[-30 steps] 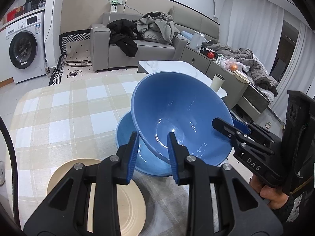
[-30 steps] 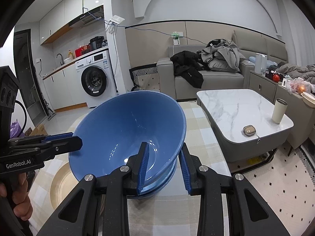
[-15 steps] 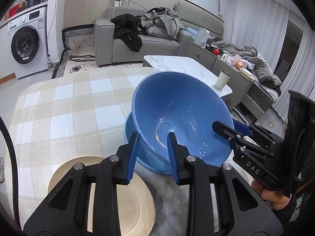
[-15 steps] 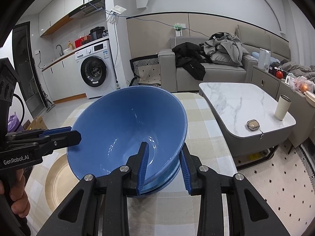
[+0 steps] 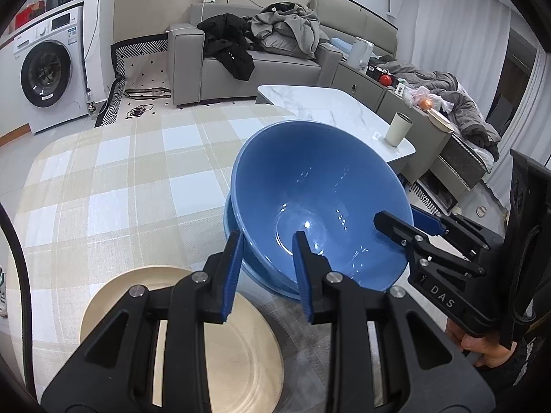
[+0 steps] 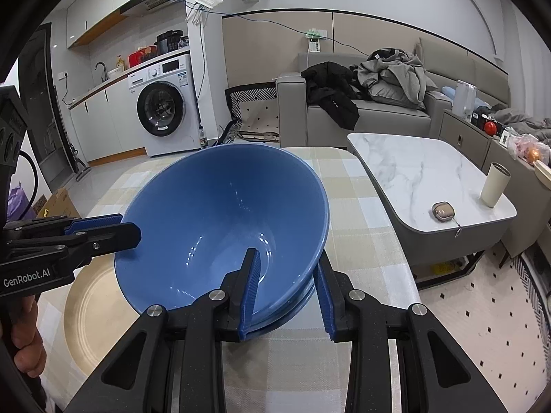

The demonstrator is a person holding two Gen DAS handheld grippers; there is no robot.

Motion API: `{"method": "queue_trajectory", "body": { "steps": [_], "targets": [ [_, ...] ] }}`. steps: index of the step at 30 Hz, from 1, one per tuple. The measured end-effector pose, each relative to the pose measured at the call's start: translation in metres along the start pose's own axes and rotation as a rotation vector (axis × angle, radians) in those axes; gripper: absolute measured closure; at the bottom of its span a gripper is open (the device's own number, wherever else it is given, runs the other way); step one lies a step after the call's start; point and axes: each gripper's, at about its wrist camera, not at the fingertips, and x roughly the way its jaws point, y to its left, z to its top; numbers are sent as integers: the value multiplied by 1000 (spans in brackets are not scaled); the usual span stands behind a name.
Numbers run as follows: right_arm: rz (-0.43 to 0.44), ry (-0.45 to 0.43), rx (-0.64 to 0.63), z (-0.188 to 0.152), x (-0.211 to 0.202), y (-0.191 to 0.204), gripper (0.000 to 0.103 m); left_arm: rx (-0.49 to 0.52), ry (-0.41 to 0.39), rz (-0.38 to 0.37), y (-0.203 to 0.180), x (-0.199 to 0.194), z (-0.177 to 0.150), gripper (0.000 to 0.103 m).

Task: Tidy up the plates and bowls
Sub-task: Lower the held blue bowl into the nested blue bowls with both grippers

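Observation:
A large blue bowl [image 5: 320,199] sits nested in a second blue bowl [image 5: 241,258] on the checked tablecloth; both also show in the right wrist view [image 6: 220,213]. My left gripper [image 5: 267,272] straddles the near rim, jaws apart and not pressing it. My right gripper [image 6: 286,292] straddles the opposite rim, jaws also apart; it also shows in the left wrist view [image 5: 406,227]. A beige plate [image 5: 220,340] lies under my left gripper, left of the bowls, and shows in the right wrist view [image 6: 93,309].
The checked table [image 5: 120,179] stretches ahead and left. A marble coffee table [image 6: 420,172] with a cup [image 6: 494,184] stands to the right. A grey sofa [image 5: 261,62] and washing machine [image 5: 48,72] stand behind.
The upper bowl has come down from a tilt and settled into the lower bowl. Both grippers' jaws now stand wider around the rim.

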Motion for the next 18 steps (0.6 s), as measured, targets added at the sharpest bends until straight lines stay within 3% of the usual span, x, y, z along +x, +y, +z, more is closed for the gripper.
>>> {"method": "queue_trajectory", "body": {
  "steps": [18],
  "targets": [
    [-24,22,-31,-3,10,6,69,31,27,44,-2,21,-4,78]
  ]
}}
